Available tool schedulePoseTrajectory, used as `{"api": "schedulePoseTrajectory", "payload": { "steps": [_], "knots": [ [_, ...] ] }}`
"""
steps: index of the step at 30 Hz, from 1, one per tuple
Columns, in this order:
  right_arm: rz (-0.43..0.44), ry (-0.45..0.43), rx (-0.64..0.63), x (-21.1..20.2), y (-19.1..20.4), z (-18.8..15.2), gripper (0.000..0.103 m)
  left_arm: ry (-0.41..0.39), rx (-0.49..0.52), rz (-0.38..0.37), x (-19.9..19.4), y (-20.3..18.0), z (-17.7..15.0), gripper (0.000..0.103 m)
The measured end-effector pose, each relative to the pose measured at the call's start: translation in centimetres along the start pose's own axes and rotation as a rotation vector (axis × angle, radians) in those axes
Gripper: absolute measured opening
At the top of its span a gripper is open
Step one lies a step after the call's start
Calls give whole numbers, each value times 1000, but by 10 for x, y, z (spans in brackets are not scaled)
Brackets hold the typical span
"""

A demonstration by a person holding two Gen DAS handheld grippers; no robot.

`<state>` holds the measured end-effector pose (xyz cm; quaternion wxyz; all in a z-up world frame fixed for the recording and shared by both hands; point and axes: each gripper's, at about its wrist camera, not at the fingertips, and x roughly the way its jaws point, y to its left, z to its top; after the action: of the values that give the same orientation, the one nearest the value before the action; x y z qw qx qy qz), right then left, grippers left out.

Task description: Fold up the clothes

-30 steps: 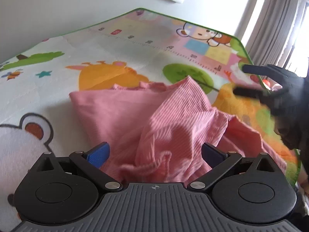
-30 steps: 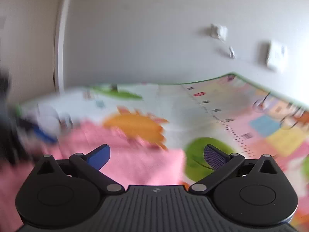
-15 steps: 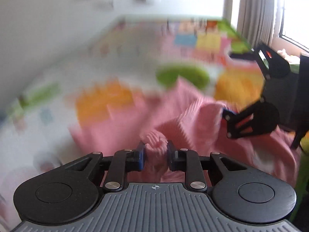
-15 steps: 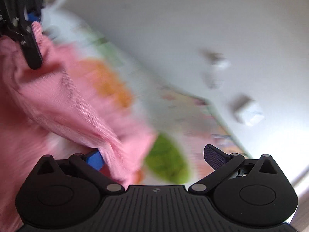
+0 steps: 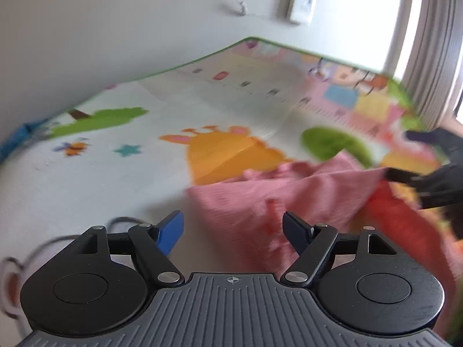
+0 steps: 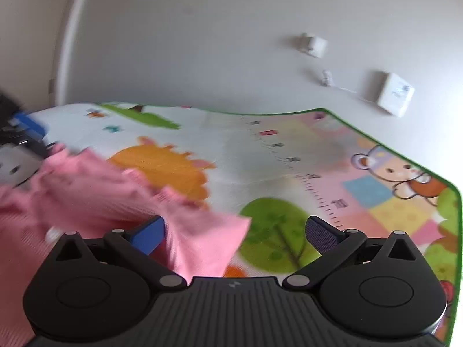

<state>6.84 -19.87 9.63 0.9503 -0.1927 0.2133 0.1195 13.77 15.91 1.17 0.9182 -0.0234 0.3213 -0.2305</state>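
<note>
My left hand-held gripper (image 5: 233, 231), jaws opening with nothing pinched, sits at the near-left edge of the ribbed pink cotton garment (image 5: 289, 190) crumpled on the cartoon-printed play mat (image 5: 139, 179); right hand-held gripper (image 6: 235, 232), wide, straddles its far-right corner, nearer.

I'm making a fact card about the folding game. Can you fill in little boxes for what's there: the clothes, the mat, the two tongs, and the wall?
clothes: one pink garment, crumpled, lying on the mat
mat: cartoon play mat with a green edge, an orange animal and a green tree
left tongs: opening, the garment's near edge between the pads, not pinched
right tongs: open, a pink corner lying between the pads, not squeezed
wall: white wall boxes with a thin cord
fold: not neat yet
</note>
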Motion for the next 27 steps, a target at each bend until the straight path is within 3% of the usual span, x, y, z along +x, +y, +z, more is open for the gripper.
{"api": "schedulePoseTrajectory", "payload": {
  "steps": [2,5,6,8,10,12,14,17,19,21,23,25,27],
  "knots": [
    [57,-33,48,2,-7,11,103,-3,30,-7,8,-14,3,81],
    [260,-90,181,-8,-28,24,103,28,101,11,25,-33,0,83],
    [291,-110,208,-13,-35,25,103,46,108,0,31,-36,-2,83],
    [261,-126,205,-20,-41,25,103,71,108,-11,39,-38,-8,83],
    [185,-115,164,-20,-39,22,103,83,105,-9,46,-40,-13,72],
    [111,-66,129,-12,-34,17,103,79,116,-4,48,-43,-14,36],
    [43,-25,113,0,-29,12,103,50,130,-13,38,-47,-7,22],
    [-73,-29,69,11,-20,7,103,-62,194,9,9,-53,11,23],
    [-111,-5,-11,27,-8,-2,103,-96,242,51,-1,-53,16,25],
    [-137,36,-115,42,7,-17,103,-56,243,94,5,-45,9,34],
    [-176,67,-206,55,21,-34,103,33,229,131,22,-33,-6,37],
    [-206,57,-251,60,29,-45,103,99,224,169,35,-21,-20,52],
    [-220,58,-251,61,33,-47,103,87,180,170,30,-13,-19,63]
  ]
}}
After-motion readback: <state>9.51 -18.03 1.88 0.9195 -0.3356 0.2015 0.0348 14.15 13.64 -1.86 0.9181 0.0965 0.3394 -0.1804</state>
